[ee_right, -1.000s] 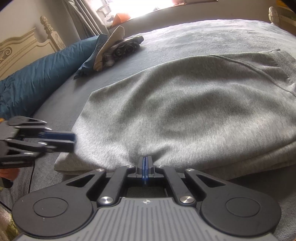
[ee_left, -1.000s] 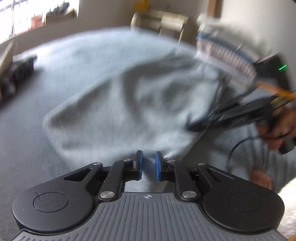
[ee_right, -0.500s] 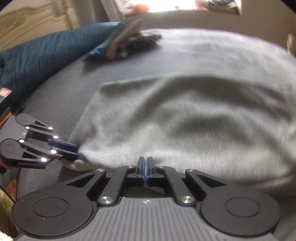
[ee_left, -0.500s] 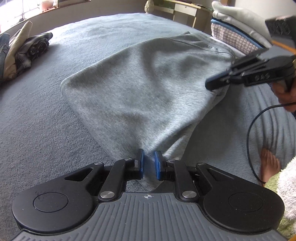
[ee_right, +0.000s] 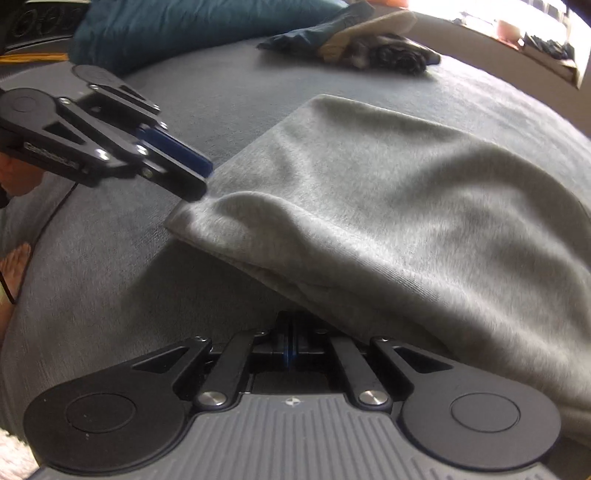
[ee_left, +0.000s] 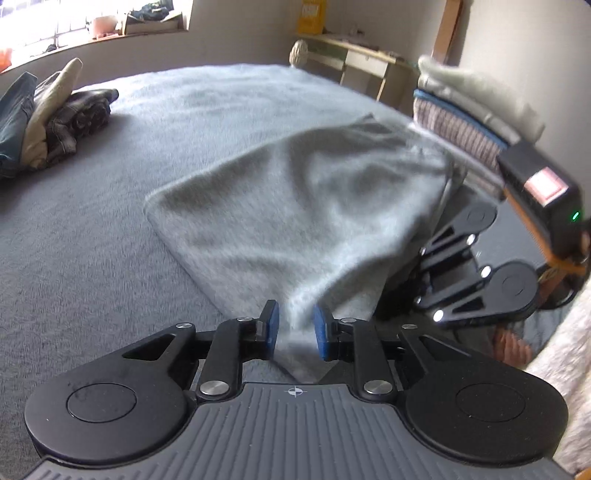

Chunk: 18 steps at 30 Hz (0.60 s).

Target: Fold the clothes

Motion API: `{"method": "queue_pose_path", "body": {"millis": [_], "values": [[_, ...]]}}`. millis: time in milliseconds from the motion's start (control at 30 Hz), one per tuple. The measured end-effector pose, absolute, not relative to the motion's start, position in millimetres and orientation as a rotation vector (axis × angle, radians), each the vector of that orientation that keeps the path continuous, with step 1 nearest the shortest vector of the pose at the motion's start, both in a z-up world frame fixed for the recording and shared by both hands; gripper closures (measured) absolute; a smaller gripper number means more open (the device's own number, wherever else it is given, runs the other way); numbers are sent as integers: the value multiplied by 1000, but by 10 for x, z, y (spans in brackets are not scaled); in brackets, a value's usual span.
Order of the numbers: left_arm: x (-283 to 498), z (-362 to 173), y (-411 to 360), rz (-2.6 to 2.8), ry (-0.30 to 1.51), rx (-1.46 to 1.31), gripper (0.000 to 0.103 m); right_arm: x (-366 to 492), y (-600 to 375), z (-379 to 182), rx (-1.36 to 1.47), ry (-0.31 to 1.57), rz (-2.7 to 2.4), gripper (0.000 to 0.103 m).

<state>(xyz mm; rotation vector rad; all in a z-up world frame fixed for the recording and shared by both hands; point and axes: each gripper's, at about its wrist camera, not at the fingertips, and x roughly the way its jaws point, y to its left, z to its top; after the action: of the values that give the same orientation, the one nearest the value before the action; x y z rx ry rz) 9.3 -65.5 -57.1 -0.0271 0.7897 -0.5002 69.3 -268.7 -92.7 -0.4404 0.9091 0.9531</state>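
Two grippers: both at the near edge of one pale grey sweatshirt-fleece garment (ee_left: 295, 206), which is spread over the grey bedcover (ee_left: 110, 240), its near hem lifted.
Left gripper (ee_left: 294, 328): jaws a little apart and just widened, a gathered corner of the grey fabric running between the blue pads (ee_left: 271, 325); whether they press on it I cannot tell.
Right gripper (ee_right: 291, 345): jaws fully together, the garment's folded edge draped over the fingertips; looks pinched, though the fabric hides the contact.
Fold so far: my read is a mid-fold carry, the near edge raised and ready to go over the far half.
Risk one: the left corner slips free, since those jaws are loosening while the cloth is taut; the fold would then land crooked.
Risk two: uneven pull between the two hands drags the whole piece across the cover and wrinkles the bottom layer.
Right side, mid distance: stack of folded clothes (ee_left: 472, 110), just beside the garment's far end; a wide swing could topple it.
Far left: heap of unfolded dark and beige clothes (ee_left: 51, 122), well apart.
Farthest: teal quilted duvet (ee_right: 166, 29) near the head of the bed.
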Motion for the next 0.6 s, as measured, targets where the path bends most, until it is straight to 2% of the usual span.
{"method": "queue_pose_path", "body": {"millis": [233, 433, 533, 600], "values": [[340, -589, -745, -535, 736, -25, 76, 702, -2915, -521, -342, 924, 981, 103], [423, -889, -840, -477, 789, 103, 75, 1095, -3212, -203, -21, 907, 885, 102], [351, -828, -770, -476, 766, 98, 74, 1261, -3337, -259, 117, 941, 836, 102], [309, -752, -715, -475, 750, 69, 70, 1311, -3424, -309, 231, 981, 864, 102]]}}
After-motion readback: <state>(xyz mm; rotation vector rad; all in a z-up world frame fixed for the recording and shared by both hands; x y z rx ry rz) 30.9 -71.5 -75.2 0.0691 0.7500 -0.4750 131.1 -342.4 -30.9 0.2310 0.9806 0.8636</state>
